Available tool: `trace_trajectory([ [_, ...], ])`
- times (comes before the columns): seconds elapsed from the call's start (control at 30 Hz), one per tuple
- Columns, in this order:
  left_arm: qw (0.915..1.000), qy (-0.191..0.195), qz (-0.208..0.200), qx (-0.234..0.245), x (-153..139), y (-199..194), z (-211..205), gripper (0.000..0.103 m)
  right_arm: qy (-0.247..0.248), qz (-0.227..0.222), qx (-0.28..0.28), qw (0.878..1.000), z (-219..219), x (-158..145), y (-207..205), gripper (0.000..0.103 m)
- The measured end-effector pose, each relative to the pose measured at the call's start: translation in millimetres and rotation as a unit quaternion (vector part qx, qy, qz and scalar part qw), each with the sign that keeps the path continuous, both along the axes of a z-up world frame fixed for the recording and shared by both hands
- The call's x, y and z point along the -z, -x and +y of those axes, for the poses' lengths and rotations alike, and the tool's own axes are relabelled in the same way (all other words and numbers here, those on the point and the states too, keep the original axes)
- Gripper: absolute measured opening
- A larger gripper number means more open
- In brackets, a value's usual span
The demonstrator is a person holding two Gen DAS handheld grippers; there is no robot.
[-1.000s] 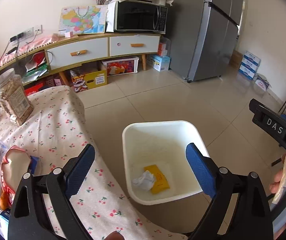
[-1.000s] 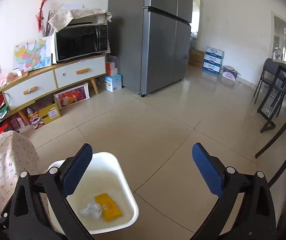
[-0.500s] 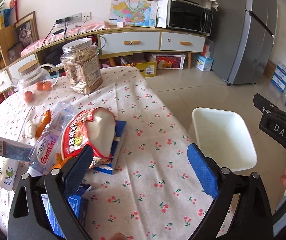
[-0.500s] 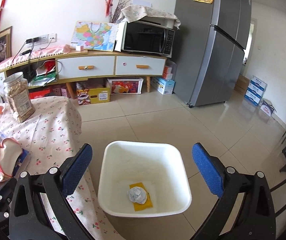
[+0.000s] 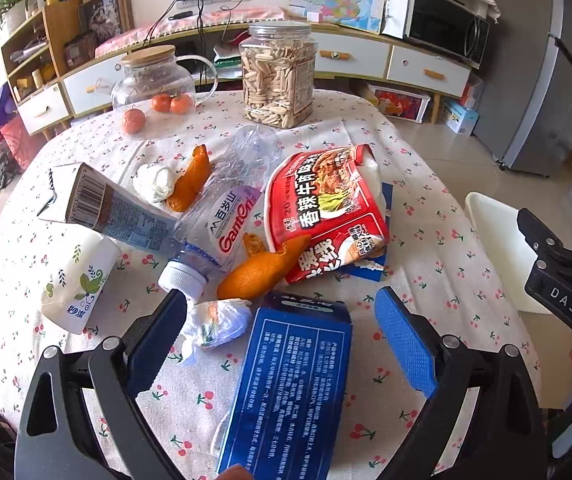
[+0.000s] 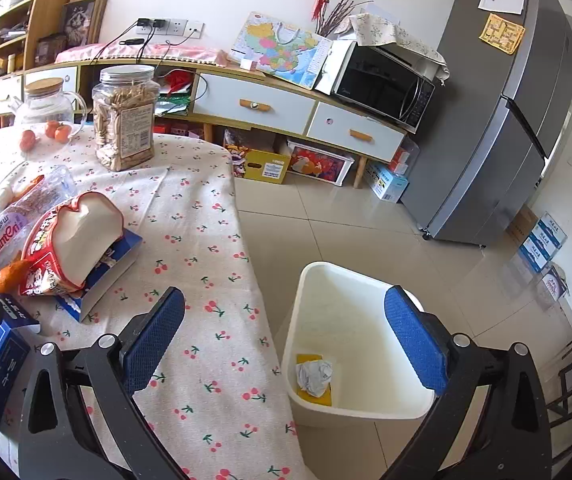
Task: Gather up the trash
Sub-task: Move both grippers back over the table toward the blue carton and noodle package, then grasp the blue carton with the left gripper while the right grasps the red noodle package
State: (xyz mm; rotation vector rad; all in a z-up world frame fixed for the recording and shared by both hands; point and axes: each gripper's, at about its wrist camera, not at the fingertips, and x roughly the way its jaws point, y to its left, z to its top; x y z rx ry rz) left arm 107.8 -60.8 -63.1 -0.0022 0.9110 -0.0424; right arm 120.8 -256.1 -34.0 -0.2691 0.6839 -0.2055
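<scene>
My left gripper (image 5: 282, 320) is open over the table, its fingers either side of a blue box (image 5: 289, 388) and a crumpled wrapper (image 5: 216, 322). Beyond lie orange peel (image 5: 260, 270), a clear plastic bottle (image 5: 226, 212), a red noodle bag (image 5: 321, 208), a milk carton (image 5: 114, 208), a paper cup (image 5: 80, 276) and a white tissue wad (image 5: 154, 182). My right gripper (image 6: 284, 332) is open and empty above the table edge and the white bin (image 6: 349, 344), which holds a crumpled paper (image 6: 313, 376) on a yellow piece (image 6: 317, 396).
A jar of snacks (image 5: 278, 76) and a glass teapot (image 5: 152, 80) with tangerines (image 5: 134, 120) stand at the table's far side. The bin (image 5: 501, 248) stands on the tiled floor right of the table. A sideboard, microwave (image 6: 381, 84) and fridge (image 6: 501, 120) are behind.
My left gripper has swung from the bin to the table and now hangs over the trash pile. My right gripper has turned left, so the table has come into its view.
</scene>
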Motion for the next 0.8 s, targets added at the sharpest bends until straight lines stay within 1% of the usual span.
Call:
trace_trajectory([
  [0.1, 1.0, -0.001, 0.007, 0.007, 3.0, 3.5, 9.0, 0.092, -0.013, 0.009, -0.002, 1.0, 8.7, 2.4, 1.0, 0.096],
  [0.3, 0.9995, 0.007, 0.022, 0.024, 9.1, 11.5, 22.9, 0.092, -0.057, 0.028, 0.017, 0.998, 16.2, 10.5, 0.9, 0.096],
  [0.47, 0.9978, 0.022, 0.037, 0.05, 12.7, 18.7, 22.3, 0.092, -0.06, 0.032, 0.026, 0.997, 20.8, 15.9, -1.3, 0.096],
  [0.6, 0.9955, 0.016, 0.046, 0.081, 15.1, 21.9, 10.3, 0.092, -0.072, 0.029, 0.028, 0.997, 22.7, 13.3, -7.0, 0.096],
  [0.7, 0.9941, 0.002, 0.058, 0.092, 21.6, 22.6, 4.8, 0.092, -0.093, 0.022, 0.018, 0.995, 25.2, 8.1, -10.7, 0.096],
  [0.77, 0.9931, -0.002, 0.067, 0.096, 26.6, 22.8, 4.0, 0.081, -0.098, 0.017, 0.009, 0.995, 29.3, 5.2, -13.6, 0.096],
  [0.8, 0.9923, -0.004, 0.073, 0.1, 29.3, 22.3, 3.7, 0.07, -0.099, 0.017, 0.002, 0.995, 32.4, 4.2, -15.7, 0.096],
])
